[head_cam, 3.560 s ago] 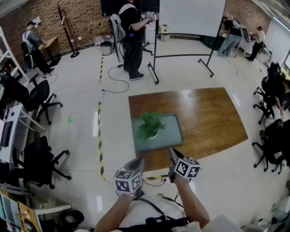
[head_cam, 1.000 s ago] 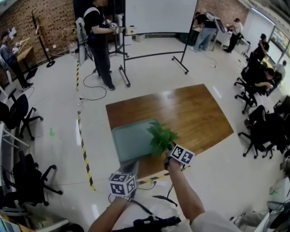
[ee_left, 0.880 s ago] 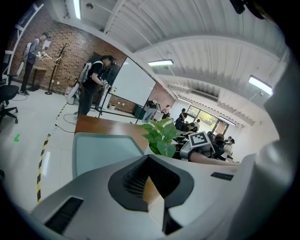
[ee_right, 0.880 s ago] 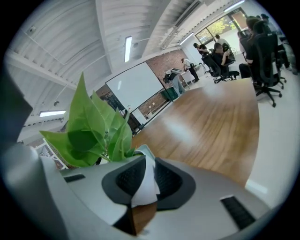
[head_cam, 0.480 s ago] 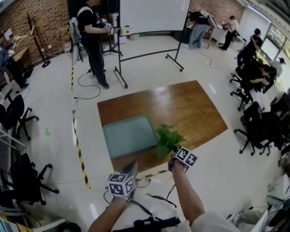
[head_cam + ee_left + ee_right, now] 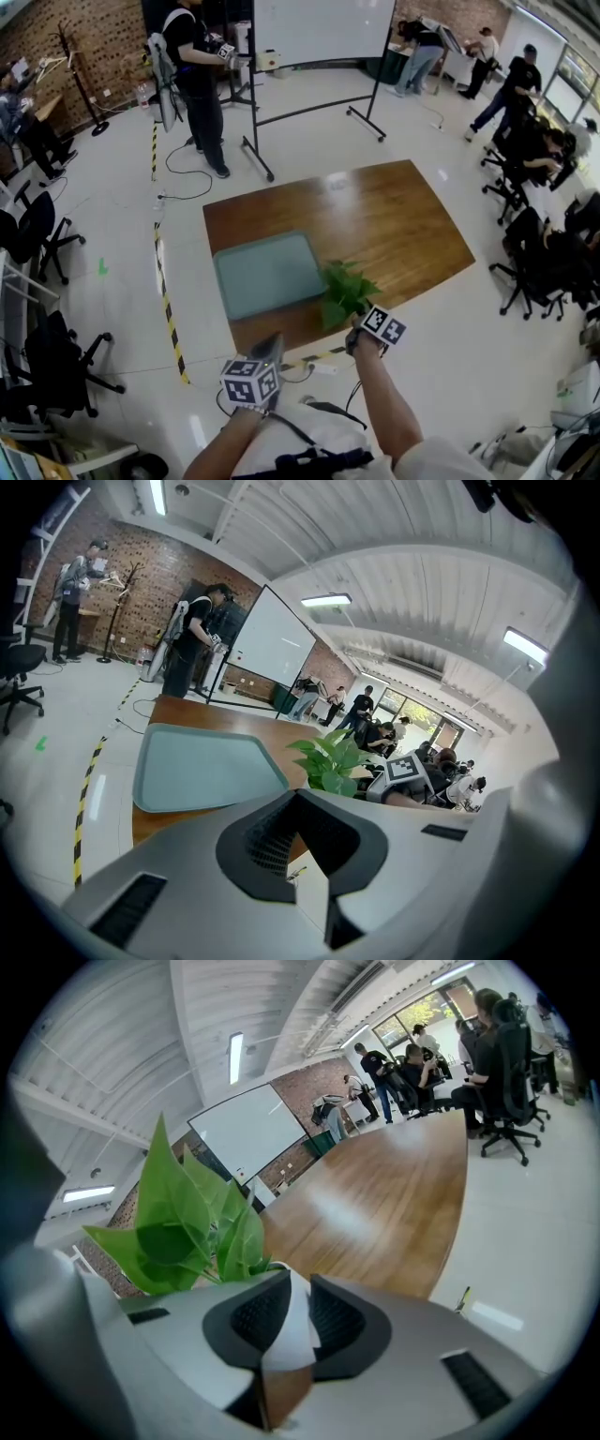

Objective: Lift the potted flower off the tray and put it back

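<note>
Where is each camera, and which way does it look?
Head view: on the person's head, looking down at table and tray; forearms, left gripper, right gripper show.
Left gripper view: on the left gripper, along its empty jaws, toward the tray.
Right gripper view: on the right gripper, along jaws clamping the potted flower.
Head and left gripper views share tray and potted flower.

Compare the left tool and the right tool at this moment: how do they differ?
The left tool has its jaws together on nothing; the right tool is clamped on the white pot wall of the potted flower. The left tool faces the bare tray; the right tool holds the plant beside the tray, not on it. Both point toward the table.
</note>
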The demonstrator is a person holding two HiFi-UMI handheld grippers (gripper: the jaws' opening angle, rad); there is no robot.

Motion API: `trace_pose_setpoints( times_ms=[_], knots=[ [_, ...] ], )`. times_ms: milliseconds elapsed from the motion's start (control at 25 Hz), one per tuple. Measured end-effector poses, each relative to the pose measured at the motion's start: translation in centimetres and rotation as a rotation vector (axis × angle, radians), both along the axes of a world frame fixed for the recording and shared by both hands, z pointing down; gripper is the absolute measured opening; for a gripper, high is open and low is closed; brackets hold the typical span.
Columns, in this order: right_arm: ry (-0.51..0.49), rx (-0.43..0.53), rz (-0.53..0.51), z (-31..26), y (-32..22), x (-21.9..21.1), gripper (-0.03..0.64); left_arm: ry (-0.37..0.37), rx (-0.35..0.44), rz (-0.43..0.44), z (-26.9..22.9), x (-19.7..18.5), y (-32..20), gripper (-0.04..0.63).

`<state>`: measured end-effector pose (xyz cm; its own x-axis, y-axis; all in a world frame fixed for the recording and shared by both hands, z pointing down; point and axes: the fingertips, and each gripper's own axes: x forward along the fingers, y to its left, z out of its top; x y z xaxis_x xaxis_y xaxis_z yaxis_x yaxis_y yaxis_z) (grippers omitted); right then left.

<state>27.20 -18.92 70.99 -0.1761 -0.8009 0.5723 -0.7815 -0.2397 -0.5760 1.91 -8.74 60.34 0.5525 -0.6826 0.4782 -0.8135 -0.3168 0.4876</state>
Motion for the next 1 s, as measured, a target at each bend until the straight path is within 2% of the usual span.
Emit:
trace_pose_setpoints(
  times_ms=[320,440,720,1000],
  knots=[
    [-0.01,-0.002,-0.005,0.4,0.4,0.1,0.103,-0.01,-0.004,-0.003,0.1,-0.2,0.8,-0.005],
    [-0.02,0.033,0.004,-0.5,0.6,0.6,0.14,-0.011,0.0,-0.001,0.0,-0.1,1.0,-0.005],
    [0.006,0.097,0.024,-3.4,2.9,2.7,0.144,-0.004,0.016,-0.017,-0.8,0.1,1.3,-0.005],
    [0.128,0.167,-0.099,-7.2,7.9,1.5,0.144,-0.01,0.065,-0.046,-1.7,0.1,2.6,-0.003]
  ],
)
